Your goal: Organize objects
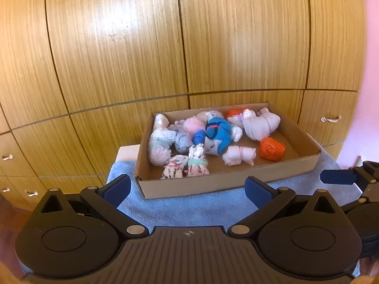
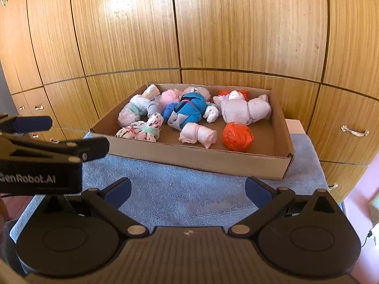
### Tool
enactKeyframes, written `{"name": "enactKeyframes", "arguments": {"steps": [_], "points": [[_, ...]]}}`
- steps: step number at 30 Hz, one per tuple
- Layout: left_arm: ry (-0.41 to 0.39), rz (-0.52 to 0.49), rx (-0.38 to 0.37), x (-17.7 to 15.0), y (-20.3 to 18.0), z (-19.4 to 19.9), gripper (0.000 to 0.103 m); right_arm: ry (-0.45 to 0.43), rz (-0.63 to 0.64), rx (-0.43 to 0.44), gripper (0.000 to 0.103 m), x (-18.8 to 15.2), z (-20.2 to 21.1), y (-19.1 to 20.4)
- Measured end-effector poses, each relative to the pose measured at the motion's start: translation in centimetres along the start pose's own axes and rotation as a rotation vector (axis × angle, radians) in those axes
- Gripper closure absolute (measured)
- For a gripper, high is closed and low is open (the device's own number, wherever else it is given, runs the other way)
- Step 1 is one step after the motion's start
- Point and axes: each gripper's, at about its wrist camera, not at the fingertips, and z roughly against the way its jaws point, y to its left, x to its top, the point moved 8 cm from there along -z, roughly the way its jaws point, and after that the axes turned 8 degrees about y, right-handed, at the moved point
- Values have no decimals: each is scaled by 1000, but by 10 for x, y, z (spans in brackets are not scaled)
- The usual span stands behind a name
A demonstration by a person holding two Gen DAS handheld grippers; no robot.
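Observation:
A shallow cardboard box (image 1: 201, 185) (image 2: 189, 158) sits on a blue towel (image 1: 189, 210) (image 2: 177, 189). It holds several rolled sock bundles: a blue one (image 1: 216, 133) (image 2: 189, 111), an orange one (image 1: 272, 148) (image 2: 236, 136), a lilac one (image 1: 260, 124) (image 2: 244, 110), a small white-pink one (image 1: 239, 155) (image 2: 199, 135) and patterned ones (image 1: 184, 168) (image 2: 142, 130). My left gripper (image 1: 188, 189) is open and empty, short of the box's near wall. My right gripper (image 2: 188, 189) is open and empty above the towel. The left gripper also shows in the right wrist view (image 2: 59, 135).
Wooden cabinet doors (image 1: 189, 35) (image 2: 189, 23) with metal handles (image 1: 331, 119) (image 2: 354, 131) stand close behind the box. The right gripper's fingertip (image 1: 338, 177) shows at the right edge of the left wrist view. A pink wall (image 1: 372, 71) is at the right.

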Motion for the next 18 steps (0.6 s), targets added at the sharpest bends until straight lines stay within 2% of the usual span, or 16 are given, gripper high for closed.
{"name": "enactKeyframes", "arguments": {"steps": [7, 18], "points": [[-3, 15, 4, 16, 3, -6, 0, 3, -7, -1, 1, 7, -7, -1], [-32, 9, -35, 68, -9, -28, 0, 14, -11, -1, 1, 30, -31, -4]]}}
